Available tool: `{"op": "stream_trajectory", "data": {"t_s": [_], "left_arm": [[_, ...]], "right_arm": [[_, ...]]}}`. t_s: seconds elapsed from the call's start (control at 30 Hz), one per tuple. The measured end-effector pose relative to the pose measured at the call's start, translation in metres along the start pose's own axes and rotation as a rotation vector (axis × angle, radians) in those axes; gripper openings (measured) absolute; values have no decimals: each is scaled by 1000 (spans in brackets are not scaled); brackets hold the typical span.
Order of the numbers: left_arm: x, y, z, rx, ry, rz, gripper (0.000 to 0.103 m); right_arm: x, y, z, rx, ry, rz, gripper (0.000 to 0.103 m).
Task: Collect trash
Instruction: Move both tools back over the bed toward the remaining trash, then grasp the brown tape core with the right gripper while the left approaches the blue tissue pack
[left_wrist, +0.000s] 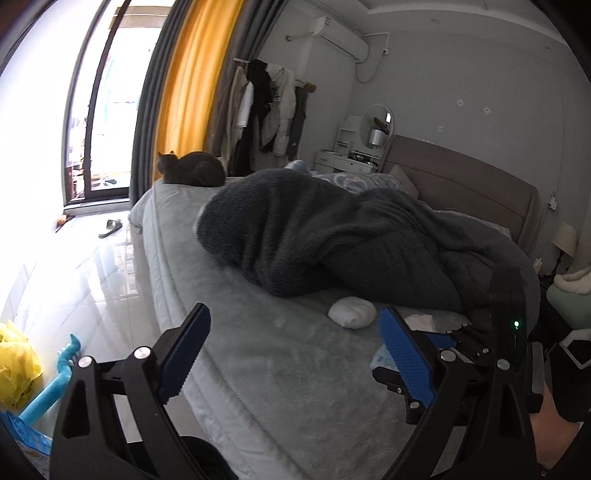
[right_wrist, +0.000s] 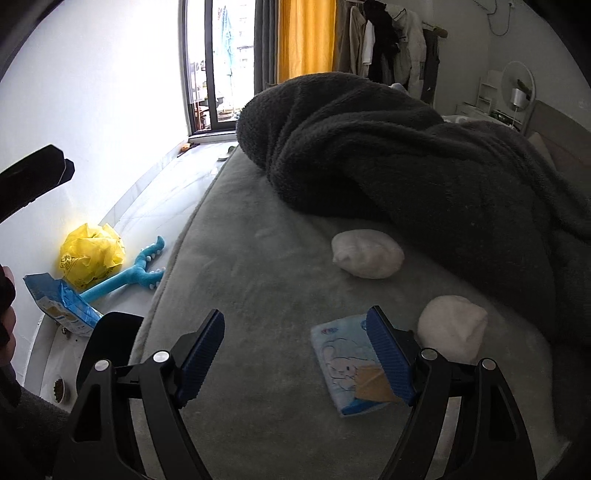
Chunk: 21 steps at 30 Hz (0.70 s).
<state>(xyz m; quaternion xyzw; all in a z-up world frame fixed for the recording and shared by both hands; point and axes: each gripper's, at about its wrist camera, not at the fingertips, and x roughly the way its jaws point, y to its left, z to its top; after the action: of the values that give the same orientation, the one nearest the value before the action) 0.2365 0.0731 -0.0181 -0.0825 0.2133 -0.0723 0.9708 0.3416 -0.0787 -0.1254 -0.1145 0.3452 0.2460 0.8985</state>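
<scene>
Yellow bag (right_wrist: 90, 254): crumpled on the floor at the far left, against the white wall, beside the bed.
Blue packet (right_wrist: 62, 304): on the floor just in front of the yellow bag, tilted on its side.
Blue toy (right_wrist: 129, 273): a forked plastic stick on the floor, between the yellow bag and the edge of the bed.
Left gripper (left_wrist: 291, 347): released, fingers spread wide with nothing between them, over the near edge of the bed.
Bed (right_wrist: 251, 295): grey-green plush cover, running from the near edge toward the window.
Cat (left_wrist: 192, 168): dark, curled on the far corner of the bed, in front of the yellow curtain (left_wrist: 184, 85).
Right gripper (right_wrist: 295, 350): released, fingers spread wide and empty, low over the bed cover.
Tissue pack (right_wrist: 349, 365): flat, pale blue with a cartoon print, on the bed; the right finger of the right gripper hides part of it.
First white wad (right_wrist: 367, 253): crumpled white lump on the bed, just in front of the blanket's edge.
Second white wad (right_wrist: 452, 326): similar lump, nearer and further right, beside the tissue pack and close to the blanket.
Dark blanket (right_wrist: 406, 147): thick grey fleece heaped across the middle and right of the bed.
Headboard (left_wrist: 461, 184): padded, brownish, at the far right behind the blanket.
</scene>
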Motion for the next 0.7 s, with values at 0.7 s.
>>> {"op": "stream_trajectory", "data": {"t_s": [0.7], "left_arm": [[56,-39,-5,121,75,-121,94]], "right_arm": [[6,-49,-23,31,42,-78,80]]}}
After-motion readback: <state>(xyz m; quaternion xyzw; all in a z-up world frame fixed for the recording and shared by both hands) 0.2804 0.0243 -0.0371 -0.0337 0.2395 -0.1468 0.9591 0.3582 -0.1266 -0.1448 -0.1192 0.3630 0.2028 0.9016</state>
